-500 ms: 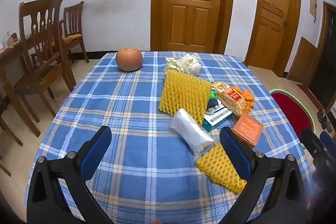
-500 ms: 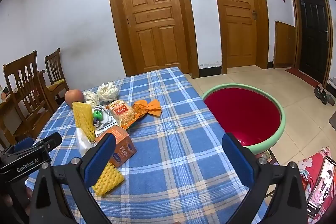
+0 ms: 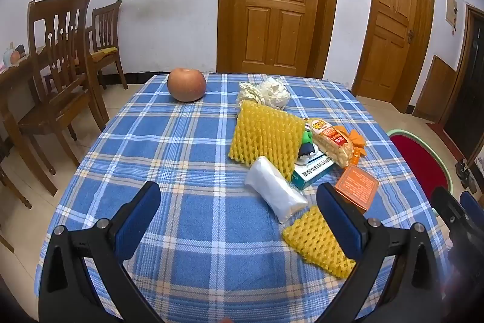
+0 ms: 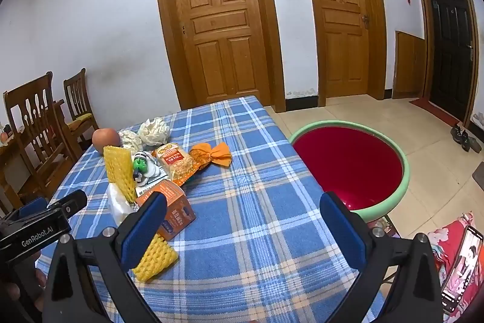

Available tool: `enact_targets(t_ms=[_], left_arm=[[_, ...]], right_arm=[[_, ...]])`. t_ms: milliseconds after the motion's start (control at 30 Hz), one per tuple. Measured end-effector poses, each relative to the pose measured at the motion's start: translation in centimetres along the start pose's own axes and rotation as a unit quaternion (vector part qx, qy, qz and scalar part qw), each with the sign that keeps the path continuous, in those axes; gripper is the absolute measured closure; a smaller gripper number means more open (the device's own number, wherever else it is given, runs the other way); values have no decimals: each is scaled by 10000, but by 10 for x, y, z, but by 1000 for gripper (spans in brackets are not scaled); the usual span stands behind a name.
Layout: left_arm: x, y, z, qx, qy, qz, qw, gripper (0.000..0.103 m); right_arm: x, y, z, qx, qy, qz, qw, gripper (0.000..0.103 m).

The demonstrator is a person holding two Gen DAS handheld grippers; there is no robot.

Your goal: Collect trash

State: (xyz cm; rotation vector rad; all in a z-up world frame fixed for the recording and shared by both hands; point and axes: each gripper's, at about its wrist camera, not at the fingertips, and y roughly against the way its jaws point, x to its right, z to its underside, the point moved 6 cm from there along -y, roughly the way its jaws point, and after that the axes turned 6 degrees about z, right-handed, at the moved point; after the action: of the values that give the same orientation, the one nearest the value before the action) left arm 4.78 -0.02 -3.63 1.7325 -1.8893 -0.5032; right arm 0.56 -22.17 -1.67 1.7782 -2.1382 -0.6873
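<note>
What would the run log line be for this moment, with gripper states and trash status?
left gripper: open, empty | right gripper: open, empty | trash: on tablecloth, uncollected | basin: beside table

Left gripper, right gripper agape, empty

Counter covered in woven blue plaid cloth, matt. Two yellow foam nets, soft open mesh, matt. Clear plastic bag, glossy, crinkled. Snack packet glossy film. Orange carton matt cardboard. Crumpled white paper at far edge. Round fruit smooth, dull skin. Basin smooth plastic, glossy red inside. Tool pads matt blue rubber on black plastic. Doors, chairs varnished wood.
</note>
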Motion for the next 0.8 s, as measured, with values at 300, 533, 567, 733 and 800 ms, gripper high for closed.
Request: enact_targets(t_ms=[300,533,567,733,800], left_arm=[[0,0,0,-18,14,6,10000,2],[2,-3,3,-23,24,12,10000,2],[3,-3,4,-23,24,11,10000,2],[2,-3,4,-22,27,20,10000,2],[2,-4,4,-26,33,19,10000,2]], right_arm=[[-2,0,3,-55,-31,10,10000,0],[0,-4,2,-72,-22,36,10000,0],[0,-4,2,-71,-17,37,10000,0],[-1,-4,1,-74,-3,44,10000,0],[-1,-4,1,-76,-1,50,10000,0]])
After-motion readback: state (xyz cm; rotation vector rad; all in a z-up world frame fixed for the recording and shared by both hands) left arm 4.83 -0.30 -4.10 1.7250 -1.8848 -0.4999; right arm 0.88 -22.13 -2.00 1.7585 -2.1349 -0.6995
